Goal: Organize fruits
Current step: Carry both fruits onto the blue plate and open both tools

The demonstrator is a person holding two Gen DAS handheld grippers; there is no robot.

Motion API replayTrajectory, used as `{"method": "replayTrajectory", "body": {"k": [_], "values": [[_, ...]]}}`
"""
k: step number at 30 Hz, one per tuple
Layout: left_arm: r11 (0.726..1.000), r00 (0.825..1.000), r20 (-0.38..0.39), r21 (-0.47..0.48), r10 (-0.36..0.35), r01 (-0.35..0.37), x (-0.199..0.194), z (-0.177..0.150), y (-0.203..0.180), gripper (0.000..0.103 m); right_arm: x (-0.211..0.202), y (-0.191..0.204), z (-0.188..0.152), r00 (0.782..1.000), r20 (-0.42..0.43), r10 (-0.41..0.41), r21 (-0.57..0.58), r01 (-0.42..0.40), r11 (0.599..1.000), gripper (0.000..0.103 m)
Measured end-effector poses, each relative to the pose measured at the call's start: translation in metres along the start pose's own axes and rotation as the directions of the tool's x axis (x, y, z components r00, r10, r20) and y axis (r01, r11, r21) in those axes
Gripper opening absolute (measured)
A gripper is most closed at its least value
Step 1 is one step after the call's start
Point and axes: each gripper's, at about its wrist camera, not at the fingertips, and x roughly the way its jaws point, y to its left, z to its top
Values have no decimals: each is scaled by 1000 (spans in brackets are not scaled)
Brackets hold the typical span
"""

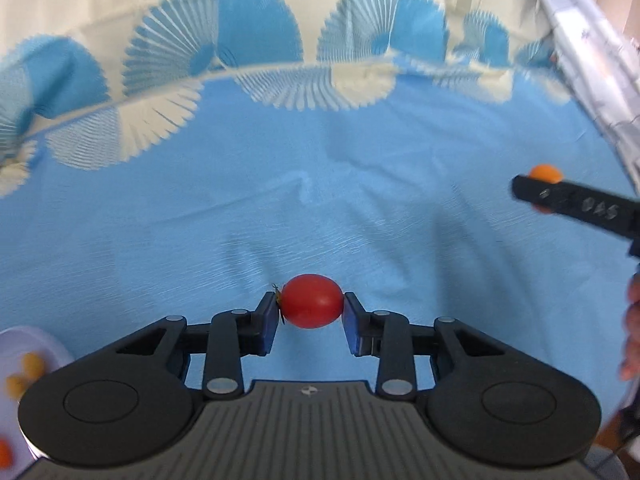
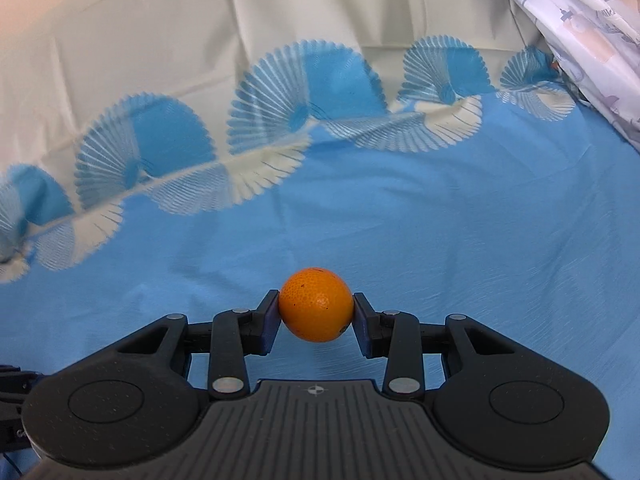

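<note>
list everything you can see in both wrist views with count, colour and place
tomato: 1, red, between the left gripper's fingers
orange: 1, orange, between the right gripper's fingers
plate: 1, white, bottom-left edge of left wrist view
small fruits: a few, yellow-orange, on the plate, blurred
tablecloth: 1, blue with cream fan pattern, under everything
patterned fabric: 1, white and pale blue, upper right
left gripper: 1, black with blue pads, shut on the tomato
right gripper: 1, black with blue pads, shut on the orange
hand: 1, right edge of left wrist view

Left gripper point(image 1: 311, 312) fingers clamping red tomato point(image 1: 312, 306) — blue cloth point(image 1: 360, 200), white plate point(image 1: 24, 344) lower left
</note>
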Motion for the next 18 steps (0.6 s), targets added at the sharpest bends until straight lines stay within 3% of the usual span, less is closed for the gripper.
{"method": "replayTrajectory", "body": {"k": [3,7,15,18], "values": [[999,1000,14,-33,12,-12,-61,-18,16,38,-42,29,-10,998,23,62,-14,-62,998,40],[995,998,19,-79,63,-62,-144,-58,48,38,-110,78,-35,988,24,154,-114,-151,982,40],[959,977,8,-191,215,-209,-256,-148,109,38,-231,168,-99,929,-73,363,-245,-370,896,40],[952,973,44,-221,228,-213,-286,-172,119,38,-260,197,-121,908,-113,403,-298,-418,858,40]]}}
